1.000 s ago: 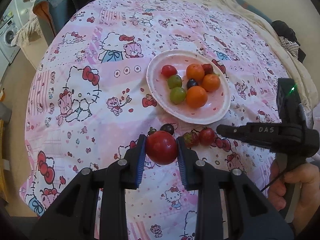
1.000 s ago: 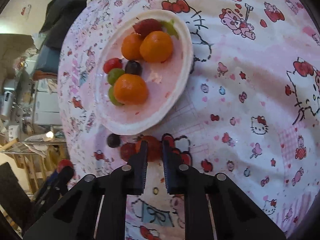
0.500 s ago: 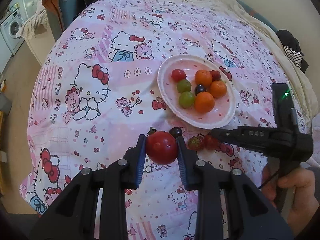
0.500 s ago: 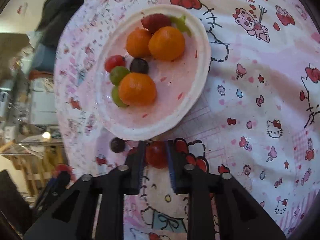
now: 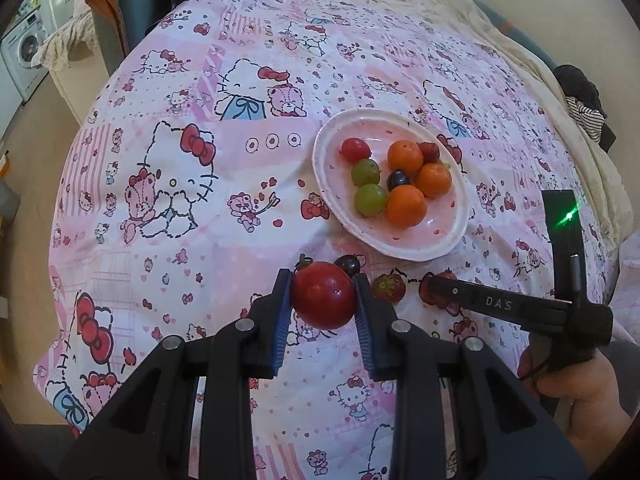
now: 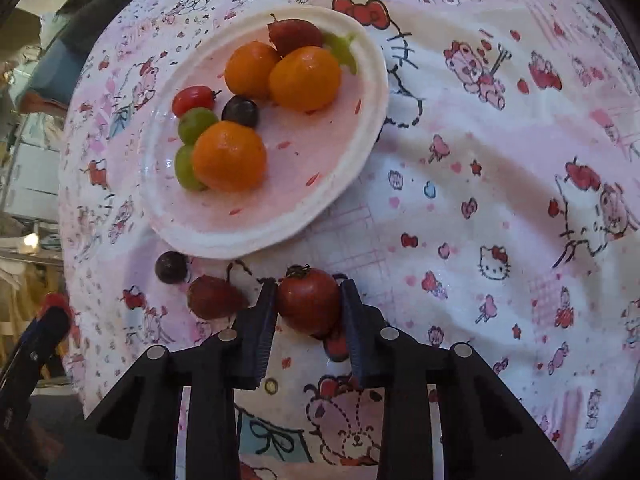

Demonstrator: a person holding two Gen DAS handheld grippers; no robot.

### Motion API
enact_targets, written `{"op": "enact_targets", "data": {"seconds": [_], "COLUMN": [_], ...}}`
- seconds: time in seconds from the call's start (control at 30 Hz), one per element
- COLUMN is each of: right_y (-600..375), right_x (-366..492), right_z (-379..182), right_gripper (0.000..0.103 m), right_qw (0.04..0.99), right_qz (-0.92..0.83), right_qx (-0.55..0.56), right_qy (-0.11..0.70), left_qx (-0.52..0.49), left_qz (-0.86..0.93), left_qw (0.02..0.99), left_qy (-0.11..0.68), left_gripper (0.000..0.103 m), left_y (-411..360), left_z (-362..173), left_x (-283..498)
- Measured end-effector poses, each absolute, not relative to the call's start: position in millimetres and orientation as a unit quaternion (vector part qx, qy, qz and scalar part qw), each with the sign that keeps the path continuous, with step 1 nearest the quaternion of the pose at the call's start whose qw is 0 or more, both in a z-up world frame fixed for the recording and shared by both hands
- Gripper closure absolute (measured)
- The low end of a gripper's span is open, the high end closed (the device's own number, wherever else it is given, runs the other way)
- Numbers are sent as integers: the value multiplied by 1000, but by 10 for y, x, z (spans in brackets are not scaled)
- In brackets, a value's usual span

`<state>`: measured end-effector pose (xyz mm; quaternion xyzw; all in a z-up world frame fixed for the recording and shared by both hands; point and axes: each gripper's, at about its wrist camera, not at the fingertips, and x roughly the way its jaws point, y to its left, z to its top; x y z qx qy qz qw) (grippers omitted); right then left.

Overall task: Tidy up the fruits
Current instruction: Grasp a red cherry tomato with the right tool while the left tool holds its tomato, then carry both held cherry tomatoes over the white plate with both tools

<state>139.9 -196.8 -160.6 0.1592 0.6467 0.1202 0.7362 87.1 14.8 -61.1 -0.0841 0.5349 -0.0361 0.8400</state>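
Two grippers each pinch a fruit above the pink cartoon-cat tablecloth [image 5: 168, 208]. The left gripper [image 5: 323, 300] is closed on a large red tomato [image 5: 323, 295], its blue pads pressed against both sides. The right gripper [image 6: 308, 304] squeezes a smaller cherry tomato [image 6: 309, 299], green stem cap facing away from the camera.

Only one piece of writing can be read: white letters "DAS" on the right gripper's black finger, seen from the left wrist camera. A green light glows on the black block [image 5: 562, 216] above that gripper's handle. The person's right hand [image 5: 576, 404] is cut off by the frame edge.

Near the grippers, a strawberry [image 6: 216, 297] and a dark grape [image 6: 171, 267] lie on the cloth, just outside the rim of the white plate [image 6: 256, 236]. The plate holds three oranges [image 6: 229, 157], two green grapes [image 6: 195, 124], one dark grape, a small red tomato [image 6: 193, 98] and a strawberry [image 6: 295, 36] at its far side. One green grape is partly hidden behind the nearest orange in the right wrist view.

Beyond the table, a washing machine [image 5: 24, 52] and a blue chair [image 5: 116, 16] are distorted at the left wrist view's edge; a striped cloth [image 5: 586, 114] lies at the right, hard to make out.
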Motion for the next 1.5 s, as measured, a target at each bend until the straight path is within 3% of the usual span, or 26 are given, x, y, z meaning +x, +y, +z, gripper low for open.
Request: {"op": "enact_targets", "data": {"seconds": [0.33, 0.7, 1.0, 1.27, 1.5], "right_y": [-1745, -2272, -2861, -2856, -2699], "right_x": [1340, 1190, 1252, 1695, 2065], "right_z": [-1595, -1290, -585, -246, -356], "right_gripper": [72, 72, 72, 72, 72], "right_qw": [763, 759, 804, 832, 824], "right_qz": [132, 148, 163, 180, 204], "right_qx": [57, 179, 281, 270, 263], "right_qy": [631, 607, 499, 449, 458], "left_qx": [-62, -58, -42, -17, -11], "left_qz": [-26, -2, -7, -26, -57], "left_qw": [845, 857, 890, 901, 891], "left_qy": [531, 511, 453, 432, 450], "left_gripper": [77, 77, 77, 77, 77], "left_y": [74, 168, 245, 87, -63], "left_z": [-654, -593, -159, -13, -153], "left_x": [923, 907, 988, 1323, 1666]}}
